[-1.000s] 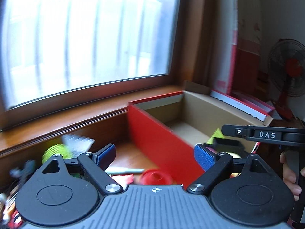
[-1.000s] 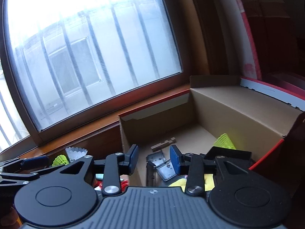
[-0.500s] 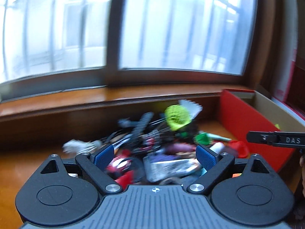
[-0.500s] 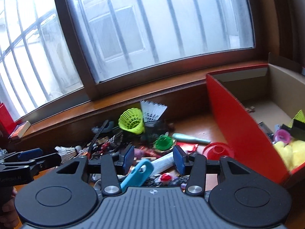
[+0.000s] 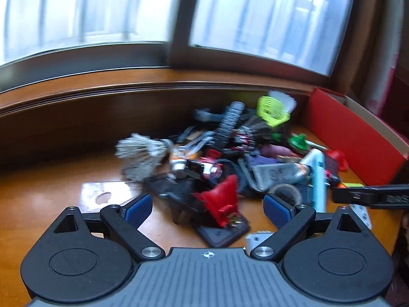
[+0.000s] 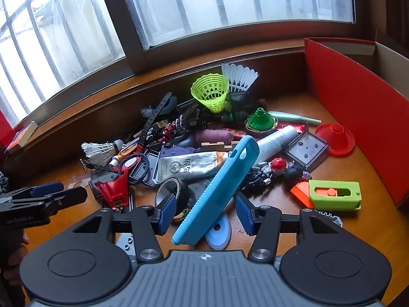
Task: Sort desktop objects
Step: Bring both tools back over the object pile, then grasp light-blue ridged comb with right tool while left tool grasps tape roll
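A pile of small objects lies on the wooden desk under the window. My right gripper is open, its jaws on either side of the lower end of a tilted blue phone case, not closed on it. My left gripper is open and empty above a red clip-like item at the pile's near edge. The pile also holds a silver tube, a tape roll, a yellow-green shuttlecock, a white feather shuttlecock and a green block.
A red-sided cardboard box stands at the right, also in the left wrist view. A red cone and a grey square tray lie next to it. The window sill runs along the back. The left gripper shows at the right wrist view's left edge.
Both grippers swung left, away from the box, and came down over the pile. The right gripper now straddles the blue phone case; the left view is motion-blurred.
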A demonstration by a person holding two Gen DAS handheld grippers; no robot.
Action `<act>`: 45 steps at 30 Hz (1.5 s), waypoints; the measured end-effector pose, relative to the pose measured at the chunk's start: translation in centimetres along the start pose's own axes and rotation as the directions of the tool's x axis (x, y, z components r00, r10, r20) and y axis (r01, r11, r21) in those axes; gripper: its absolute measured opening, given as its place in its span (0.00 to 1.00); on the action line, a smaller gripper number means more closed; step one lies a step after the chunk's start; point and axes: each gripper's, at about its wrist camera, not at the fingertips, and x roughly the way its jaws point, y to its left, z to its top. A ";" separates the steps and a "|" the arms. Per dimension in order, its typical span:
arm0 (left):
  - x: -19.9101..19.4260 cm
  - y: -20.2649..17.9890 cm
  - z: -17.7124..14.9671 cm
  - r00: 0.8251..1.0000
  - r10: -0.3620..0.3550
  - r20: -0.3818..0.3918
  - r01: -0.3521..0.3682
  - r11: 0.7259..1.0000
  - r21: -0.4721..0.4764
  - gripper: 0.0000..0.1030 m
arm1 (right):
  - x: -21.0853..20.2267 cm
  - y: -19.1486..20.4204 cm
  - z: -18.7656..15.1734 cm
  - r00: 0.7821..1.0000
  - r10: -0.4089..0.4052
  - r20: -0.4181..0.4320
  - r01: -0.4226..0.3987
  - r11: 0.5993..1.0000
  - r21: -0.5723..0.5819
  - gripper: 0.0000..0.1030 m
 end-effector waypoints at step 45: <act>9.9 -7.3 0.3 0.973 -0.193 -0.129 0.197 0.980 0.019 0.65 | 1.2 -6.8 2.2 0.999 0.043 0.008 -0.044 0.987 0.154 0.11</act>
